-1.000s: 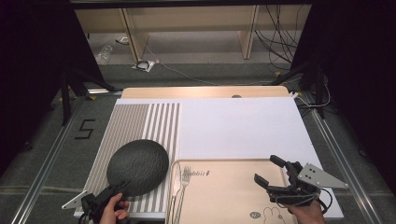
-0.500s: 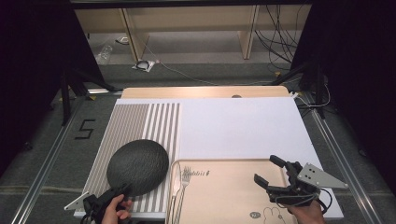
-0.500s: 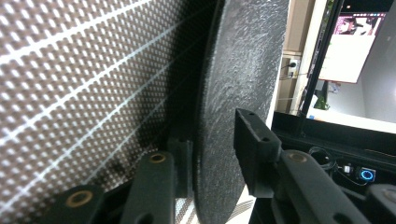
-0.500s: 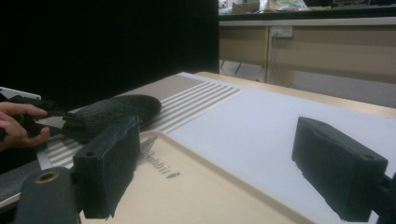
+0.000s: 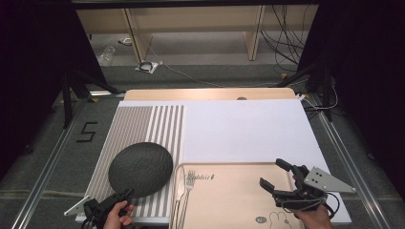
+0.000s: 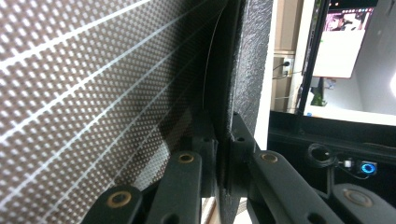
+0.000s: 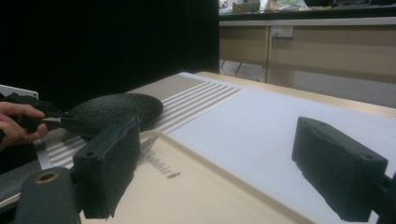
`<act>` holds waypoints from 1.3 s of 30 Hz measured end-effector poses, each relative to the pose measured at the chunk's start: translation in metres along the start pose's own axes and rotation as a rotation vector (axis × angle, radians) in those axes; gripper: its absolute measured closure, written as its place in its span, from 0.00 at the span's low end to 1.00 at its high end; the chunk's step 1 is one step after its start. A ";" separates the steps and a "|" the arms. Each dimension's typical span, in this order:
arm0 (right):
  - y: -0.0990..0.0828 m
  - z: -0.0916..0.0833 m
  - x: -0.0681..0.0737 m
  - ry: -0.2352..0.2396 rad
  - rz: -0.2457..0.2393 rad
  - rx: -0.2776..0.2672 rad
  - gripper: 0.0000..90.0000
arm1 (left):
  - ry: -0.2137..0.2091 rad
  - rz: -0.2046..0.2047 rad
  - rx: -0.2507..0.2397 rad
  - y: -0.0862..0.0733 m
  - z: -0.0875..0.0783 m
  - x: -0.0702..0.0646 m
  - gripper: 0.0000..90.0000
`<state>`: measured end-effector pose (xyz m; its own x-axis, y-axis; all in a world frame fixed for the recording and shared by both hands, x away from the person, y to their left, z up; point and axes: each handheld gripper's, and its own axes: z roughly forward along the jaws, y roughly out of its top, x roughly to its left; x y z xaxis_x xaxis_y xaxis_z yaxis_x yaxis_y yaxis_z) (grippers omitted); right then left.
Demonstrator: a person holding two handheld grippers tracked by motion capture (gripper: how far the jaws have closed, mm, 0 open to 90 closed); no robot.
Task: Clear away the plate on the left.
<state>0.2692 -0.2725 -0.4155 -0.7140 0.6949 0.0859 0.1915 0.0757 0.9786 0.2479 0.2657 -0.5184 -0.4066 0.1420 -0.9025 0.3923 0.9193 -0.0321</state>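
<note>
A dark grey textured plate [image 5: 141, 168] lies on a striped placemat [image 5: 143, 124] at the near left. My left gripper [image 5: 125, 194] is at its near rim, and its jaws have just been closing. In the left gripper view the jaws pinch the plate's rim [image 6: 252, 70] between them, over the placemat [image 6: 93, 93]. My right gripper [image 5: 272, 172] hovers open over the right part of a beige tray [image 5: 229, 205], nothing between its pads [image 7: 107, 158]. The right gripper view shows the plate [image 7: 116, 109] and the hand [image 7: 18, 123] holding the left gripper.
A fork [image 5: 187, 185] and another piece of cutlery [image 5: 178, 191] lie at the tray's left edge, close to the plate. A white mat [image 5: 243, 129] covers the table's middle and right. The wooden table edge [image 5: 205, 94] runs along the back, floor and cables beyond.
The left gripper's jaws have closed onto the plate's near rim. The plate, both hands and the right gripper have kept their places.
</note>
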 end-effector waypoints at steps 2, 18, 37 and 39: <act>0.000 0.000 -0.001 0.001 0.003 -0.002 0.18 | -0.004 -0.015 0.005 0.000 0.000 0.001 0.94; 0.000 -0.002 -0.002 -0.002 0.001 -0.002 0.18 | -0.080 0.013 0.030 0.000 -0.001 -0.008 0.94; 0.000 -0.001 -0.002 -0.001 0.002 -0.003 0.18 | -0.128 0.135 0.160 -0.013 0.006 -0.024 0.94; 0.000 -0.001 -0.002 -0.002 0.002 -0.002 0.18 | -0.133 0.147 0.182 -0.017 0.007 -0.026 0.94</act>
<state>0.2695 -0.2745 -0.4153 -0.7125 0.6962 0.0875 0.1914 0.0728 0.9788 0.2581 0.2438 -0.4973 -0.2268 0.2086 -0.9513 0.5856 0.8097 0.0379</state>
